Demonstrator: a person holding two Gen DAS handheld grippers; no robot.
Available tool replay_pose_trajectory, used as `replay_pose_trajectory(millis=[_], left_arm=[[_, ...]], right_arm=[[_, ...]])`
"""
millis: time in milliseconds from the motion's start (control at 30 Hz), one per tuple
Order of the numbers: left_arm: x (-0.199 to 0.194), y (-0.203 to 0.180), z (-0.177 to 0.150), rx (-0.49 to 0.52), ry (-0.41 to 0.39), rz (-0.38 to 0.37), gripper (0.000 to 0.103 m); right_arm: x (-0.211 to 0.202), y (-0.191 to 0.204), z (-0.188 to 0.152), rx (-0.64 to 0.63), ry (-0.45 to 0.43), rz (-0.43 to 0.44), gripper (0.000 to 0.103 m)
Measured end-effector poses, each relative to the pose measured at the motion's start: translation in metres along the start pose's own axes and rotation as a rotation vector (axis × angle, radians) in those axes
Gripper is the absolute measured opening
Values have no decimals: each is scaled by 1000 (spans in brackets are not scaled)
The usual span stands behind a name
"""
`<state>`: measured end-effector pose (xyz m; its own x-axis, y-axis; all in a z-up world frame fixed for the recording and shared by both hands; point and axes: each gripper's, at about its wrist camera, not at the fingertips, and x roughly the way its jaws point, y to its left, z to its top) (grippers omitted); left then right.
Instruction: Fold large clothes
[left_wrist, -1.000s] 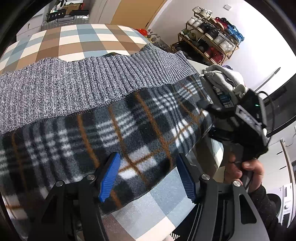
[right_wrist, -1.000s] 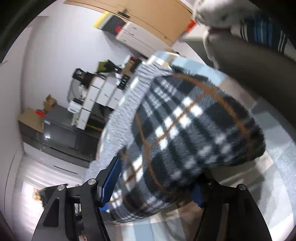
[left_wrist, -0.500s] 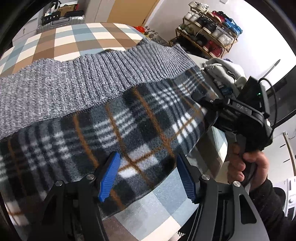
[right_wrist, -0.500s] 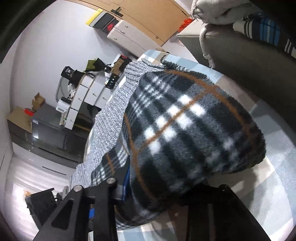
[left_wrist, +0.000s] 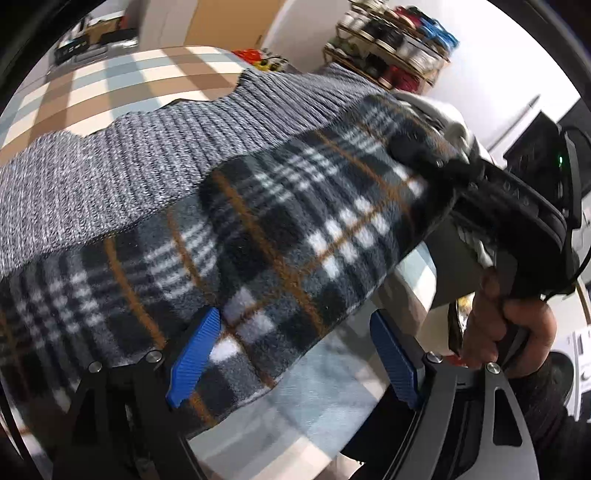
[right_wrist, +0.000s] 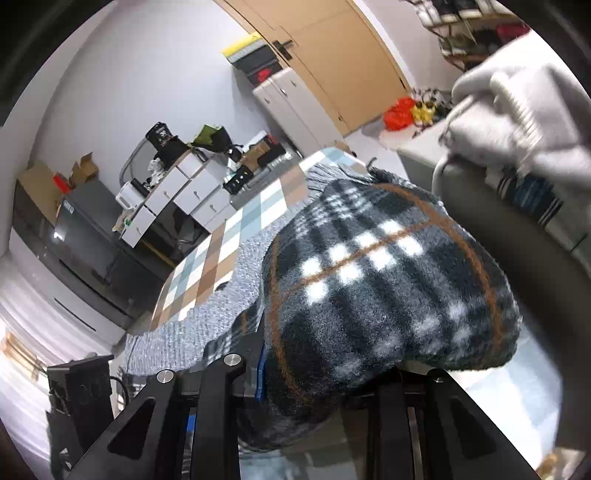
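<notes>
One plaid fleece garment (left_wrist: 280, 236) with one grey ribbed knit band (left_wrist: 122, 162) lies across one checked cloth (left_wrist: 122, 77) (beige, blue and white squares). The left gripper (left_wrist: 295, 354), jaws opening, has the fleece hem between its two blue pads (left_wrist: 194, 356) without pressing it. The right gripper (right_wrist: 317, 387), jaws closing, pinches a bunched corner of the fleece just ahead of its fingers.

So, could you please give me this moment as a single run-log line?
left gripper: jaws opening around plaid fleece garment edge | right gripper: jaws closing on fleece corner | checked tablecloth underneath
</notes>
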<state>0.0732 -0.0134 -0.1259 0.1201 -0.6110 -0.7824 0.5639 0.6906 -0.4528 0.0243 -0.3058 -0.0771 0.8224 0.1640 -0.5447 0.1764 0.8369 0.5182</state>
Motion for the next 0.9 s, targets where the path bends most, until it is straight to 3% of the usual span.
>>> replay_pose_trajectory(millis=[167,267,500,567,667,767,900], left_arm=[[10,-22,3,76,37,-95,78],[7,-22,6,71,38,-111,78],[-20,9,7,-25,-7,-176,78],[-20,24,7,-87,-18,-234,78],[-9,17,3,-126,-17,-265,78],[-7,28,3,-179,-24,-310,78],[-19,42,4,-273,-22,-381,78]], right_arm=[[-25,-8,1,-14,-49,-24,26],[-34,-7,0,-36,-71,-41,26],[-18,-4,1,-26,-48,-79,26],[-17,-3,2,-30,-49,-79,26],[-18,1,2,-51,-61,-84,26],[-23,14,-2,-107,-92,-91,26],[-32,51,-13,-287,-166,-99,26]])
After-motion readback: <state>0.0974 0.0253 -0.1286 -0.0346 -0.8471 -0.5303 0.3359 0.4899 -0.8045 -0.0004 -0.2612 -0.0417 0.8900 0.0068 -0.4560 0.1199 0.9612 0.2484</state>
